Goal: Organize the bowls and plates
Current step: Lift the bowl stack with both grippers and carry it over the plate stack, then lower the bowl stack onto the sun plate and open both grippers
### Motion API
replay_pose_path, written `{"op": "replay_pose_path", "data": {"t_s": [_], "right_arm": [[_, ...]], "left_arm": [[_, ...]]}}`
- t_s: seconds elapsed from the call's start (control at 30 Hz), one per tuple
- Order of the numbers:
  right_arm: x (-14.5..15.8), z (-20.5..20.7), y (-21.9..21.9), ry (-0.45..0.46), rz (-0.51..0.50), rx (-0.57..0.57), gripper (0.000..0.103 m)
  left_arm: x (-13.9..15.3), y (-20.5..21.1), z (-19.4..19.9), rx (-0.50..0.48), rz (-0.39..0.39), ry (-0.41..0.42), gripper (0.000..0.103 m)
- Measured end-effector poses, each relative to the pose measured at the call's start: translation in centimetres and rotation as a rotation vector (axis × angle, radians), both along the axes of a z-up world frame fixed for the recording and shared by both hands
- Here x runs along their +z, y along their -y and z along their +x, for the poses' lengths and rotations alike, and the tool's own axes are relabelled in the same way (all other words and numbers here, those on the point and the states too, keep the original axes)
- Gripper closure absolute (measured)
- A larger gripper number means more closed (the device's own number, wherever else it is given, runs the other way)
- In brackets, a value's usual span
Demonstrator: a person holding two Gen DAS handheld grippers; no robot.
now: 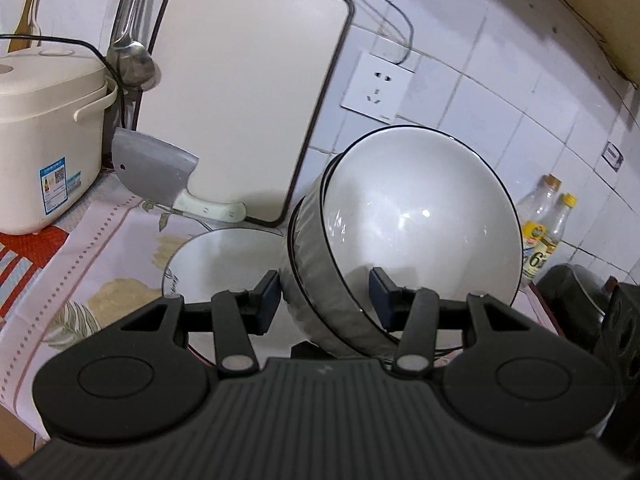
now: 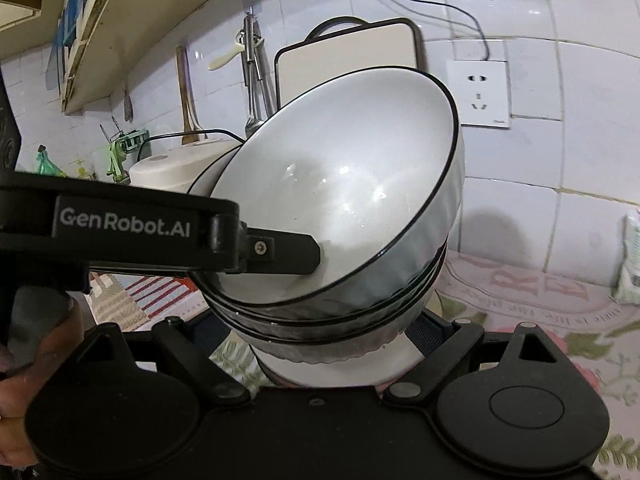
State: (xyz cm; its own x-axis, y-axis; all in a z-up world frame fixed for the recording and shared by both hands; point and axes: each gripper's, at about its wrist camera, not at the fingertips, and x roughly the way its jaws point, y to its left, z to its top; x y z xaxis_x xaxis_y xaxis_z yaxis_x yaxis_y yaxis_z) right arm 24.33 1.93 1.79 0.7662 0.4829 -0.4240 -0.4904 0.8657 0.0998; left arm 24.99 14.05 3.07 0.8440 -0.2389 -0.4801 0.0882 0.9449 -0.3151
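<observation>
A stack of white bowls with black rims and grey ribbed sides (image 1: 420, 216) is tilted and held up off the counter. My left gripper (image 1: 326, 300) is shut on the near rim of the stack, one finger inside the top bowl and one outside. In the right wrist view the stack (image 2: 344, 184) fills the middle, and my right gripper (image 2: 332, 340) is clamped around its base; the fingertips are hidden behind the bowls. The left gripper's finger (image 2: 280, 252) reaches into the top bowl. A white plate (image 1: 224, 256) lies flat on the cloth below.
A rice cooker (image 1: 44, 132) stands at left. A cutting board (image 1: 244, 92) leans on the tiled wall with a cleaver (image 1: 156, 168) against it. Oil bottles (image 1: 544, 224) stand at right, a wall socket (image 1: 376, 88) behind. A patterned cloth (image 2: 540, 312) covers the counter.
</observation>
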Motion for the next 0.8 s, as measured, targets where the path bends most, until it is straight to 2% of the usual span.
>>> {"op": "replay_pose_path", "data": {"t_s": [0.17,0.33,0.8], "right_arm": [[-0.9,2.0,-1.4,-0.033,0.011,0.022,0.008],[-2.8,3.7,-2.5,-0.036,0.008,0.019,0.008],[-7.0,7.2,-3.4,-0.139,0.0,-0.006,0.008]], "left_arm": [[-1.1,-1.2,1.4,0.037,0.034,0.017,0.057],[-2.9,-3.0,3.7,0.051,-0.016,-0.024,0.057],[-7.6,-4.3,7.8,0.056,-0.049,-0.1,0.057]]}}
